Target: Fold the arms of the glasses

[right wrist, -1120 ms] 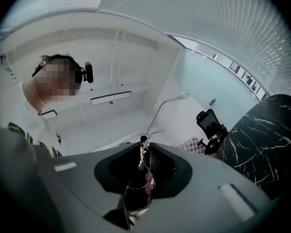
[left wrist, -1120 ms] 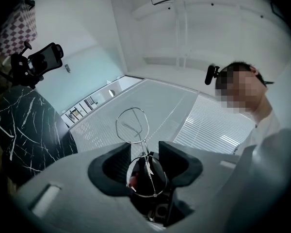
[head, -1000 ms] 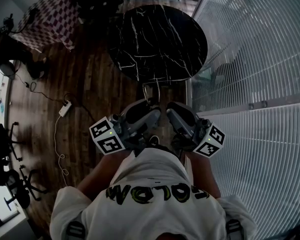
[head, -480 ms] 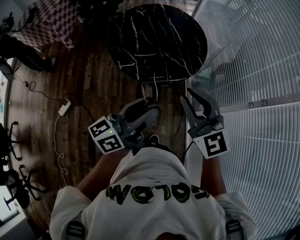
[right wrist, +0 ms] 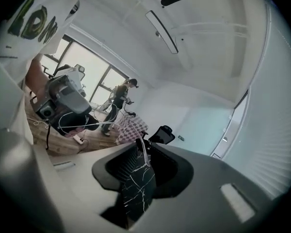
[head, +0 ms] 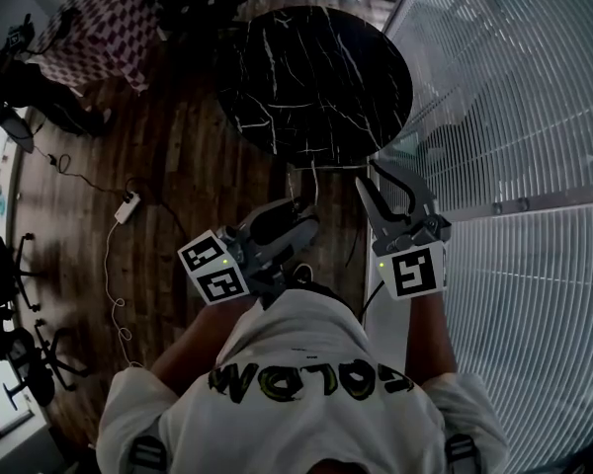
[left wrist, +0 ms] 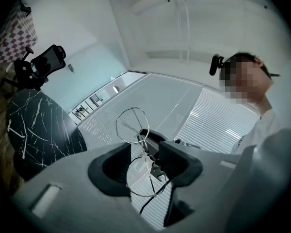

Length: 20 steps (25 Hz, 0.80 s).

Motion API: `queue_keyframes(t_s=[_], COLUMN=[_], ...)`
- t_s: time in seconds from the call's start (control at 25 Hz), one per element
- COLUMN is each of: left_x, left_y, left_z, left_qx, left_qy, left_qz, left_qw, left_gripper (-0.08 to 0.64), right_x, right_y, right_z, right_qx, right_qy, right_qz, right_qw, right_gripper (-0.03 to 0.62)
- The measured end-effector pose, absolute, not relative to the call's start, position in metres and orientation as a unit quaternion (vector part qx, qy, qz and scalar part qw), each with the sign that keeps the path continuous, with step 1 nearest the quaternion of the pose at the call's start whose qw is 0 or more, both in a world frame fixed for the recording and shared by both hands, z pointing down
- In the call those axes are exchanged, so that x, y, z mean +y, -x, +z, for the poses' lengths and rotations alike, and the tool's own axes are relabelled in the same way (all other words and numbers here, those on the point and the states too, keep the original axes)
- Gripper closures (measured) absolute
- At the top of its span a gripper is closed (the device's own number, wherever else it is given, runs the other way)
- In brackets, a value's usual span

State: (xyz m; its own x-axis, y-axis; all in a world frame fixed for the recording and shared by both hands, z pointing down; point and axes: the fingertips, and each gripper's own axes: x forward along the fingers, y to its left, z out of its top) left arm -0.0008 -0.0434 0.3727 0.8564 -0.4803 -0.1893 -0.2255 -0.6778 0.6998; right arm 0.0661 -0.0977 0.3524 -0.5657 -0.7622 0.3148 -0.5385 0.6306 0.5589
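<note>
Left gripper (head: 295, 220) mine, just off near rim of black marble table (head: 316, 77), over wood floor (head: 178, 166). Jaws pinched together on wire-rim glasses (left wrist: 143, 145) at middle of frame, one round lens above jaw tips, other below. Glasses in air, off table, just beside near rim. Right gripper (head: 381, 181) mine, at table's near right edge, by slatted wall (head: 514, 117). Its jaws just been opening, now wide apart. Thin end of glasses arm lies between tips, pads not pressing on it.
</note>
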Motion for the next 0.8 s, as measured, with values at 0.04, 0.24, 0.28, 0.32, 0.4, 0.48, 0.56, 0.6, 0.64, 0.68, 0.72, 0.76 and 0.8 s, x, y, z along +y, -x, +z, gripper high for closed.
queue_keyframes(t_s=[0.04,0.24,0.28,0.32,0.4,0.48,0.56,0.6,0.64,0.68,0.72,0.76,0.8], left_x=[-0.043,-0.042,-0.042,-0.043,-0.044,-0.045,-0.045,-0.046,-0.046,-0.047,-0.047,-0.048,-0.049], left_y=[0.0,0.0,0.0,0.001,0.001,0.001,0.001,0.001,0.001,0.001,0.001,0.001,0.001], left_z=[0.374,0.376,0.377,0.377,0.378,0.379,0.381,0.381,0.381,0.381,0.381,0.381,0.381], left_qx=[-0.196,-0.196,-0.197,-0.197,-0.199,-0.201,-0.203,-0.203,-0.204,-0.205,-0.206,-0.208,-0.209], left_qy=[-0.898,-0.897,-0.897,-0.897,-0.897,-0.896,-0.896,-0.895,-0.895,-0.895,-0.894,-0.894,-0.894], left_qz=[-0.181,-0.177,-0.177,-0.176,-0.175,-0.174,-0.172,-0.172,-0.171,-0.172,-0.172,-0.172,-0.172], left_qw=[0.351,0.354,0.354,0.354,0.354,0.355,0.357,0.357,0.358,0.358,0.358,0.358,0.358], left_gripper=[0.374,0.374,0.374,0.374,0.374,0.374,0.374,0.374,0.374,0.374,0.374,0.374,0.374], right_x=[-0.099,-0.1,-0.099,-0.099,-0.098,-0.097,-0.095,-0.094,-0.094,-0.092,-0.091,-0.09,-0.088], right_y=[-0.066,-0.062,-0.061,-0.061,-0.061,-0.062,-0.061,-0.061,-0.061,-0.061,-0.061,-0.061,-0.062], right_z=[0.354,0.36,0.362,0.363,0.365,0.367,0.371,0.372,0.373,0.374,0.375,0.376,0.377], right_qx=[-0.86,-0.862,-0.863,-0.863,-0.864,-0.864,-0.866,-0.867,-0.868,-0.868,-0.869,-0.87,-0.871], right_qy=[-0.377,-0.374,-0.372,-0.371,-0.369,-0.365,-0.363,-0.364,-0.364,-0.364,-0.363,-0.363,-0.362], right_qz=[-0.206,-0.201,-0.199,-0.198,-0.197,-0.195,-0.189,-0.186,-0.183,-0.181,-0.178,-0.175,-0.172], right_qw=[0.276,0.277,0.277,0.278,0.281,0.286,0.287,0.286,0.285,0.284,0.285,0.285,0.285], right_gripper=[0.503,0.503,0.505,0.506,0.508,0.512,0.514,0.514,0.514,0.515,0.516,0.517,0.518])
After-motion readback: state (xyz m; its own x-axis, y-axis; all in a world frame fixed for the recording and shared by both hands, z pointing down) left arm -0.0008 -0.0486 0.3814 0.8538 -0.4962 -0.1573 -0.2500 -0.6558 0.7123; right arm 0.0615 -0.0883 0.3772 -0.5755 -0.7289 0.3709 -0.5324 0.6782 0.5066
